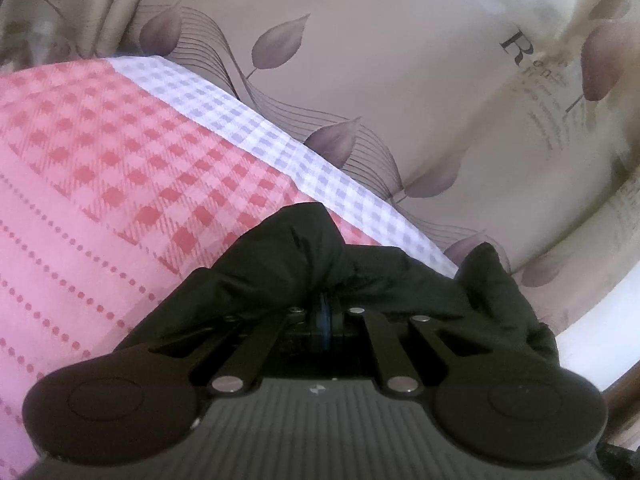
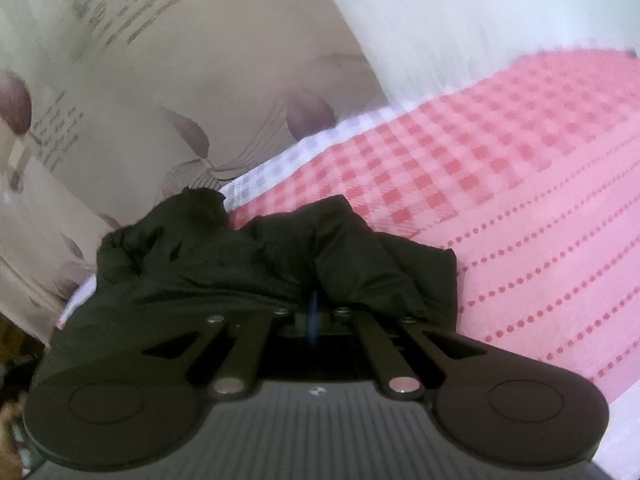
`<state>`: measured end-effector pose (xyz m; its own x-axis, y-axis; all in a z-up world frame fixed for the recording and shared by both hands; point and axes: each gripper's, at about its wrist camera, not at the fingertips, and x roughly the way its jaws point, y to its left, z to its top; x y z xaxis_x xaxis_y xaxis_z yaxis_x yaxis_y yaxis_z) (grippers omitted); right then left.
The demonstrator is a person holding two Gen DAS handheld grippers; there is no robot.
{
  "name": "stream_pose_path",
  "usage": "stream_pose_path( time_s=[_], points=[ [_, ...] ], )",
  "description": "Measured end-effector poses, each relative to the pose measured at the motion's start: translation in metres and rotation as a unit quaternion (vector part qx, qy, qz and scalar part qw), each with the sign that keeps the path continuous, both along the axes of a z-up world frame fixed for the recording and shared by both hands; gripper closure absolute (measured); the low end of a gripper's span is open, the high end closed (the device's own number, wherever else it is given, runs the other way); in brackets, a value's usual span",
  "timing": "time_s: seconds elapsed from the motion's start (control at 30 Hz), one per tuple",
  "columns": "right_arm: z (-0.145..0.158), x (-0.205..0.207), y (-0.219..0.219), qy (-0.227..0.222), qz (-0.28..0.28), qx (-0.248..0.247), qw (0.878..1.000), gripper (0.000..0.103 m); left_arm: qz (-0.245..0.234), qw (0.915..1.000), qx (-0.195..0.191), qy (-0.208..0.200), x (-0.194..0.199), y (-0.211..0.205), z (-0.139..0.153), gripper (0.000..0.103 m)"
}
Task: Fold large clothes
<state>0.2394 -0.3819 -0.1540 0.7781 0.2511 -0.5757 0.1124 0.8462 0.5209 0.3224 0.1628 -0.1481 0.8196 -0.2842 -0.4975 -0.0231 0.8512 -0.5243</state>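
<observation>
Over the pink bedspread, bunched black garment hides both clamped tongs' tips

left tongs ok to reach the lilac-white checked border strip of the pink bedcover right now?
Probably not as is: the left tongs are shut on bunched black garment fabric, which drapes in front of them. The border strip itself lies uncovered just beyond.

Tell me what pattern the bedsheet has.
Pink bedsheet with red checks and dotted lines, clearest in the left wrist view.

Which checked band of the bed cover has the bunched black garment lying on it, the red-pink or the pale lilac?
The red-pink checked band: the bunched black garment overlaps it, while the pale lilac checked strip runs along the edge beyond.
</observation>
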Motion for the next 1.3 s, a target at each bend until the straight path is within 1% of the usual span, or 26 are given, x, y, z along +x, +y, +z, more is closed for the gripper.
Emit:
stream_pose_path(
  time_s=[0.17, 0.27, 0.33, 0.4, 0.43, 0.47, 0.5, 0.53, 0.57, 0.6, 0.63, 0.67, 0.7, 0.77, 0.87, 0.93, 1.03, 1.13, 1.3],
  points=[
    [0.003, -0.002, 0.006, -0.004, -0.006, -0.029, 1.0, 0.103, 0.007, 0.9996, 0.027, -0.005, -0.003, -0.008, 0.003, 0.092],
    [0.009, -0.005, 0.016, -0.01, -0.009, -0.07, 0.997, 0.103, 0.008, 0.997, 0.076, -0.008, -0.006, -0.018, 0.011, 0.092],
    [0.011, -0.006, 0.022, -0.007, -0.009, -0.092, 0.996, 0.103, 0.012, 0.9934, 0.114, -0.011, -0.013, -0.025, 0.018, 0.092],
    [0.015, -0.01, 0.024, -0.009, -0.009, -0.101, 0.995, 0.103, 0.009, 0.9896, 0.143, -0.017, -0.022, -0.03, 0.024, 0.084],
    [0.018, -0.013, 0.024, -0.006, -0.011, -0.104, 0.994, 0.103, 0.005, 0.9875, 0.155, -0.024, -0.028, -0.032, 0.029, 0.07],
    [0.025, -0.019, 0.026, -0.002, -0.018, -0.113, 0.993, 0.1, 0.003, 0.9858, 0.166, -0.029, -0.033, -0.034, 0.032, 0.048],
    [0.032, -0.026, 0.03, -0.002, -0.03, -0.129, 0.991, 0.097, 0.005, 0.9828, 0.182, -0.035, -0.04, -0.036, 0.036, 0.036],
    [0.042, -0.039, 0.036, -0.019, -0.037, -0.147, 0.988, 0.092, 0.009, 0.978, 0.203, -0.044, -0.047, -0.04, 0.041, 0.016],
    [0.05, -0.051, 0.041, -0.041, -0.036, -0.154, 0.987, 0.081, 0.016, 0.9713, 0.231, -0.057, -0.056, -0.044, 0.046, 0.008],
    [0.058, -0.065, 0.046, -0.065, -0.031, -0.155, 0.985, 0.074, 0.018, 0.9654, 0.251, -0.068, -0.062, -0.046, 0.05, 0.007],
    [0.066, -0.083, 0.051, -0.09, -0.027, -0.154, 0.984, 0.055, 0.013, 0.9605, 0.267, -0.078, -0.069, -0.048, 0.055, 0.007],
    [0.071, -0.097, 0.055, -0.108, -0.027, -0.153, 0.982, 0.032, 0.004, 0.9593, 0.271, -0.08, -0.074, -0.049, 0.059, 0.007],
    [0.077, -0.112, 0.059, -0.126, -0.026, -0.151, 0.98, 0.023, -0.004, 0.9595, 0.27, -0.08, -0.077, -0.048, 0.063, 0.007],
    [0.086, -0.144, 0.067, -0.158, -0.018, -0.141, 0.977, 0.021, -0.01, 0.9587, 0.272, -0.084, -0.086, -0.047, 0.07, 0.006],
    [0.093, -0.182, 0.079, -0.173, -0.007, -0.13, 0.976, 0.021, -0.012, 0.9539, 0.283, -0.099, -0.1, -0.047, 0.079, 0.003],
    [0.096, -0.204, 0.086, -0.18, -0.001, -0.123, 0.976, 0.021, -0.013, 0.9484, 0.298, -0.106, -0.108, -0.047, 0.083, 0.0],
    [0.098, -0.23, 0.101, -0.178, 0.015, -0.133, 0.975, 0.021, -0.017, 0.9422, 0.318, -0.104, -0.113, -0.048, 0.088, 0.0],
    [0.098, -0.244, 0.112, -0.175, 0.022, -0.133, 0.975, 0.021, -0.021, 0.9362, 0.332, -0.114, -0.118, -0.049, 0.092, 0.0],
    [0.091, -0.255, 0.113, -0.152, 0.02, -0.123, 0.981, 0.02, -0.023, 0.9296, 0.348, -0.12, -0.122, -0.047, 0.093, 0.0]
  ],
)
